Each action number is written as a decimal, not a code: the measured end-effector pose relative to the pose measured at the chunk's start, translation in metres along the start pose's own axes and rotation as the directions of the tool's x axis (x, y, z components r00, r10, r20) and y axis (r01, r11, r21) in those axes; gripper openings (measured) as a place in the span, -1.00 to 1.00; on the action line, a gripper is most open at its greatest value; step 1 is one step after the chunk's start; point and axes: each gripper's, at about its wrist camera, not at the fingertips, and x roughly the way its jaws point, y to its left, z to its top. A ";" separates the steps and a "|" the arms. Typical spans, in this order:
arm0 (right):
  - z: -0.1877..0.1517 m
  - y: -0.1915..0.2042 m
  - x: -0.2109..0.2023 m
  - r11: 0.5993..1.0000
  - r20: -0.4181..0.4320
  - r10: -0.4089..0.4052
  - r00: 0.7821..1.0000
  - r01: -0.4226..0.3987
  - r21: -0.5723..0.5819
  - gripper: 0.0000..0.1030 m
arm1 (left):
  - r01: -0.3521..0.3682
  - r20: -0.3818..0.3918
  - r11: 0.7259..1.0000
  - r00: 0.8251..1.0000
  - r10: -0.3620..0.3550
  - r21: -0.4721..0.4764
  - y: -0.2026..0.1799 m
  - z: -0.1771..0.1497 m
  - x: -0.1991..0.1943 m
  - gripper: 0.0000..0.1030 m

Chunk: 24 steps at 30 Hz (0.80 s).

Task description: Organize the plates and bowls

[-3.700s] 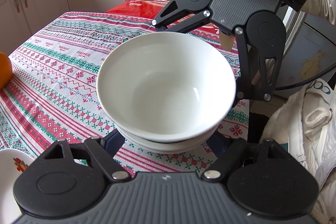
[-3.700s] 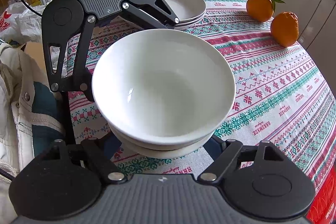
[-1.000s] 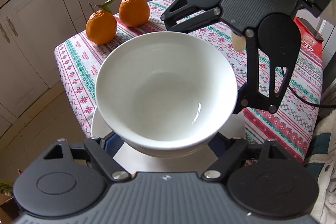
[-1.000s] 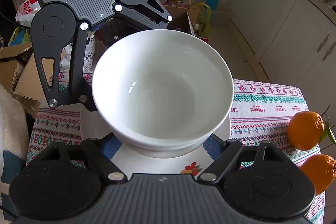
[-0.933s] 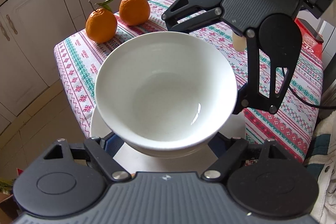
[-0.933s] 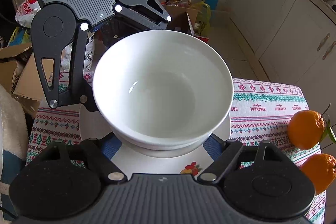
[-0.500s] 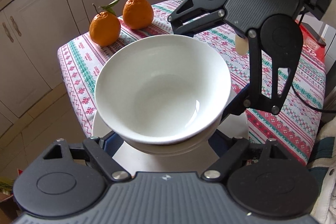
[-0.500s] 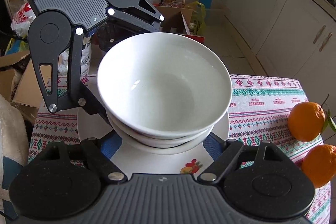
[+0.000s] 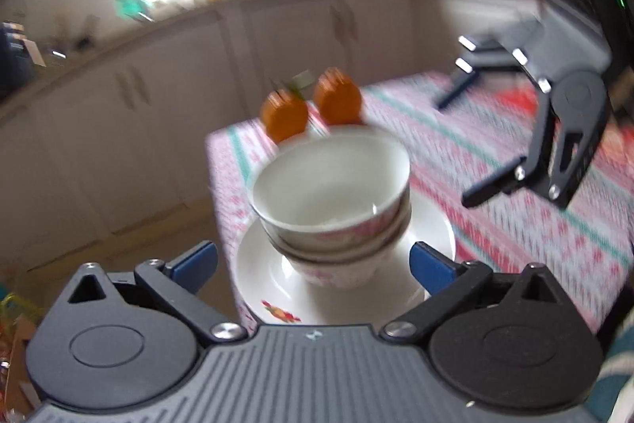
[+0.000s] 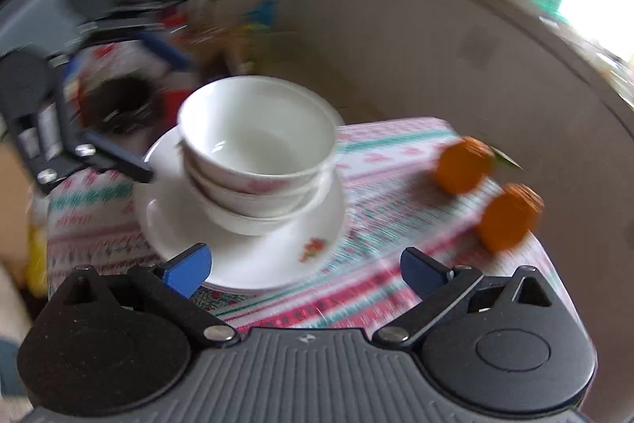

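A stack of white bowls (image 9: 333, 205) with pink flower prints stands on a white plate (image 9: 348, 296) at the table's corner. It also shows in the right wrist view (image 10: 257, 153), on the plate (image 10: 253, 256). My left gripper (image 9: 313, 260) is open and empty, pulled back from the stack, its blue fingertips (image 9: 194, 260) apart from it. My right gripper (image 10: 305, 264) is open and empty, also back from the stack. The right gripper shows in the left wrist view (image 9: 491, 141), raised over the table. Both views are blurred.
Two oranges (image 9: 313, 106) lie on the patterned tablecloth (image 9: 515, 209) behind the stack, near the table's edge; they also show in the right wrist view (image 10: 487, 185). White kitchen cabinets (image 9: 158, 98) stand beyond the table. Clutter lies on the floor past the table (image 10: 130, 66).
Both grippers have let go of the bowls and opened. The bowls now rest stacked on the plate. Both grippers have pulled back and risen away from the stack.
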 end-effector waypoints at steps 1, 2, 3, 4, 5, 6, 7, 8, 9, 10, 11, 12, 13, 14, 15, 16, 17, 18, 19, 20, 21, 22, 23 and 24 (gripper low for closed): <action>-0.003 0.001 -0.007 0.997 0.010 -0.041 0.999 0.040 0.061 1.00 | -0.040 0.036 0.999 0.999 0.041 -0.018 -0.004 0.000 -0.008 0.99; -0.006 0.003 -0.014 0.988 0.012 -0.086 0.996 0.084 0.128 1.00 | -0.071 0.067 0.997 0.995 0.074 -0.043 -0.009 -0.001 -0.014 0.99; -0.011 0.004 -0.021 0.973 0.012 -0.124 0.992 0.119 0.199 1.00 | -0.100 0.087 0.992 0.990 0.107 -0.072 -0.014 -0.002 -0.020 0.99; -0.017 0.006 -0.028 0.950 0.009 -0.159 0.987 0.150 0.272 1.00 | -0.132 0.097 0.985 0.985 0.142 -0.108 -0.019 -0.002 -0.025 0.99; -0.021 0.010 -0.035 0.924 0.003 -0.193 0.981 0.181 0.338 1.00 | -0.157 0.098 0.977 0.980 0.172 -0.143 -0.023 -0.002 -0.027 0.99; -0.026 0.014 -0.040 0.894 -0.001 -0.224 0.974 0.206 0.397 1.00 | -0.181 0.081 0.968 0.977 0.198 -0.176 -0.028 -0.002 -0.028 0.99; -0.032 0.019 -0.045 0.867 -0.005 -0.249 0.968 0.226 0.444 1.00 | -0.203 0.054 0.959 0.975 0.217 -0.198 -0.034 -0.001 -0.030 0.99; -0.037 0.024 -0.050 0.842 -0.009 -0.272 0.962 0.243 0.481 1.00 | -0.221 0.027 0.950 0.972 0.233 -0.219 -0.040 0.000 -0.032 0.99; -0.041 0.031 -0.054 0.821 -0.010 -0.292 0.956 0.256 0.510 1.00 | -0.233 0.003 0.943 0.971 0.241 -0.239 -0.047 0.000 -0.034 0.99; -0.046 0.037 -0.060 0.802 -0.011 -0.313 0.950 0.270 0.532 1.00 | -0.235 -0.018 0.935 0.971 0.239 -0.264 -0.051 -0.002 -0.036 0.99; -0.049 0.043 -0.065 0.785 -0.017 -0.333 0.943 0.288 0.548 1.00 | -0.234 -0.039 0.927 0.972 0.232 -0.294 -0.056 -0.003 -0.038 0.99; -0.053 0.051 -0.069 0.772 -0.027 -0.348 0.937 0.303 0.559 1.00 | -0.227 -0.056 0.919 0.974 0.220 -0.322 -0.060 -0.004 -0.040 0.99; -0.056 0.055 -0.073 0.761 -0.034 -0.358 0.933 0.313 0.568 1.00 | -0.214 -0.065 0.914 0.977 0.204 -0.346 -0.064 -0.007 -0.043 0.99; -0.059 0.061 -0.076 0.754 -0.041 -0.366 0.930 0.322 0.573 1.00 | -0.205 -0.069 0.908 0.979 0.194 -0.366 -0.066 -0.008 -0.046 0.99; -0.061 0.064 -0.079 0.750 -0.050 -0.370 0.928 0.330 0.573 1.00 | -0.207 -0.072 0.901 0.978 0.194 -0.381 -0.069 -0.009 -0.050 0.99; -0.063 0.069 -0.083 0.748 -0.060 -0.377 0.924 0.342 0.568 1.00 | -0.217 -0.078 0.894 0.976 0.203 -0.393 -0.072 -0.012 -0.054 0.99; -0.064 0.074 -0.087 0.744 -0.066 -0.390 0.919 0.356 0.566 1.00 | -0.225 -0.081 0.888 0.974 0.211 -0.402 -0.075 -0.012 -0.058 0.99; -0.066 0.078 -0.090 0.739 -0.067 -0.398 0.915 0.363 0.567 1.00 | -0.222 -0.077 0.886 0.975 0.208 -0.408 -0.077 -0.013 -0.060 0.99; -0.068 0.080 -0.094 0.738 -0.065 -0.398 0.915 0.362 0.569 1.00 | -0.215 -0.074 0.884 0.976 0.203 -0.415 -0.078 -0.013 -0.062 0.99; -0.070 0.082 -0.096 0.738 -0.062 -0.397 0.916 0.359 0.572 1.00 | -0.217 -0.072 0.881 0.976 0.206 -0.420 -0.079 -0.013 -0.065 0.99; -0.071 0.084 -0.098 0.734 -0.061 -0.402 0.913 0.361 0.575 1.00 | -0.220 -0.065 0.881 0.975 0.212 -0.418 -0.081 -0.012 -0.068 0.99; -0.070 0.087 -0.101 0.732 -0.057 -0.408 0.911 0.365 0.575 1.00 | -0.221 -0.058 0.885 0.975 0.217 -0.411 -0.083 -0.011 -0.070 0.99; -0.071 0.088 -0.102 0.731 -0.055 -0.413 0.909 0.367 0.575 1.00 | -0.232 -0.060 0.884 0.972 0.228 -0.406 -0.084 -0.010 -0.071 0.99; -0.071 0.089 -0.103 0.729 -0.053 -0.416 0.908 0.368 0.578 1.00 | -0.240 -0.059 0.882 0.970 0.237 -0.405 -0.084 -0.009 -0.073 0.99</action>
